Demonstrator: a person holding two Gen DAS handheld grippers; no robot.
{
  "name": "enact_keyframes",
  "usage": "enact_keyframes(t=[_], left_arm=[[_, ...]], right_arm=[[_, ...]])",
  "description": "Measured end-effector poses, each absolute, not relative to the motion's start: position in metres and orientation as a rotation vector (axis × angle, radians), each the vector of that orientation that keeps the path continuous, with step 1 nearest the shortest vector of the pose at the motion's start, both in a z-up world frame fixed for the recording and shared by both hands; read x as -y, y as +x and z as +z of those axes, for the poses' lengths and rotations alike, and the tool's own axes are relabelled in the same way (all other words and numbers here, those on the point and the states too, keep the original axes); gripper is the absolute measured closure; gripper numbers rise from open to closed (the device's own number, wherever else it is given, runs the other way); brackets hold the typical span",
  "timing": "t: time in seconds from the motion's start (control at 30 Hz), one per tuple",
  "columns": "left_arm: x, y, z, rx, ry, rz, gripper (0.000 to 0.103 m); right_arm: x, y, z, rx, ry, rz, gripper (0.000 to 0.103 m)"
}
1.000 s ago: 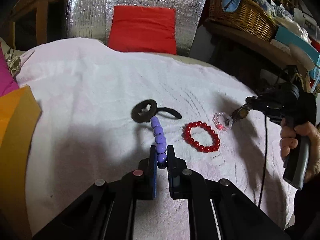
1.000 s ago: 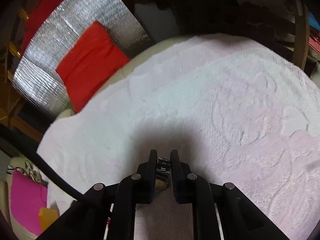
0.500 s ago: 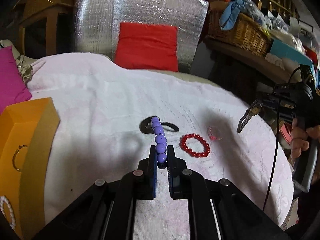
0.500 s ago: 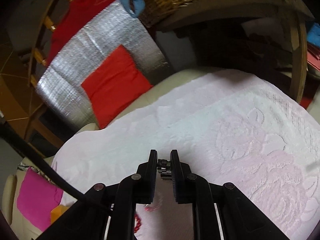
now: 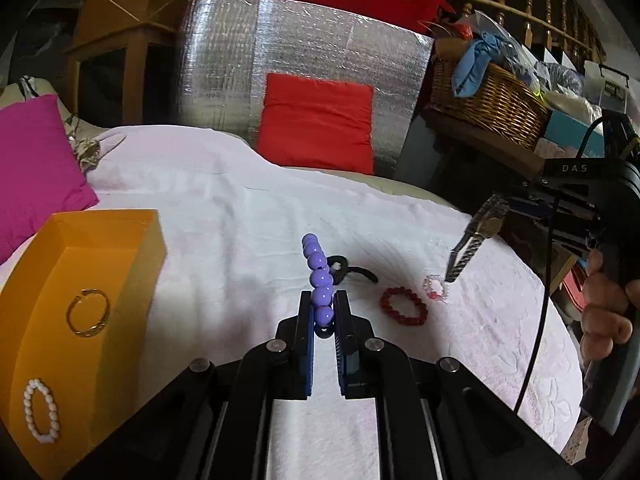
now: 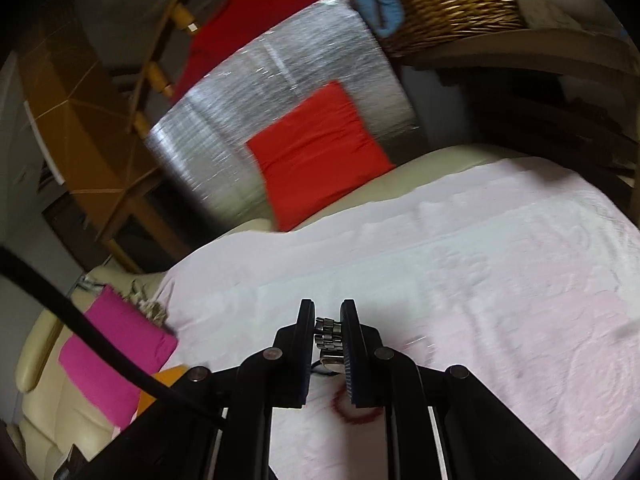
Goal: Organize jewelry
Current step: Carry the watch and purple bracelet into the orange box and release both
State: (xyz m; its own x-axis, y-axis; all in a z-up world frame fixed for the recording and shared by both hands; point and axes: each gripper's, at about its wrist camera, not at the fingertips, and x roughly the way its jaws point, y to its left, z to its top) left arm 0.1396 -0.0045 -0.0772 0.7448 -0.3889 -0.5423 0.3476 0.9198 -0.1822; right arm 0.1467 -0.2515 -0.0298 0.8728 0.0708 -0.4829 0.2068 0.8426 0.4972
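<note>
Both grippers have lifted: left gripper (image 5: 324,312) pinches the purple round-bead bracelet (image 5: 318,270), right gripper (image 6: 327,330) clamps the silver metal-link watch (image 6: 329,338); either could slip short of the open orange cardboard box (image 5: 100,240).

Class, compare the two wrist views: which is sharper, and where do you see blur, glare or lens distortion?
Left wrist view: sharp, purple bead bracelet crisp, glare on the silver foil panel, fisheye bending at edges. Right wrist view: motion-smeared background, only the watch between the fingers sharp.

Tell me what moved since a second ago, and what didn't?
Both grippers rose. The left gripper lifted the purple bead bracelet off the cloth, and the orange box came into view. The right gripper carried the metal watch up from beside the pink bracelet. Neither let go. The red bracelet and black piece stayed put.
</note>
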Motion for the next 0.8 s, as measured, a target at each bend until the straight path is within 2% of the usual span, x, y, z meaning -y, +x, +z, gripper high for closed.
enact_keyframes(t=[0.43, 0.8], left_arm=[[-0.085, 0.115, -0.053, -0.549, -0.177, -0.302, 0.094], [-0.193, 0.124, -0.080, -0.616, -0.277, -0.067, 0.094]], right_arm=[[0.137, 0.162, -0.024, -0.555, 0.460, 0.115, 0.089], [0.015, 0.181, -0.019, -0.616, 0.435, 0.349, 0.089]])
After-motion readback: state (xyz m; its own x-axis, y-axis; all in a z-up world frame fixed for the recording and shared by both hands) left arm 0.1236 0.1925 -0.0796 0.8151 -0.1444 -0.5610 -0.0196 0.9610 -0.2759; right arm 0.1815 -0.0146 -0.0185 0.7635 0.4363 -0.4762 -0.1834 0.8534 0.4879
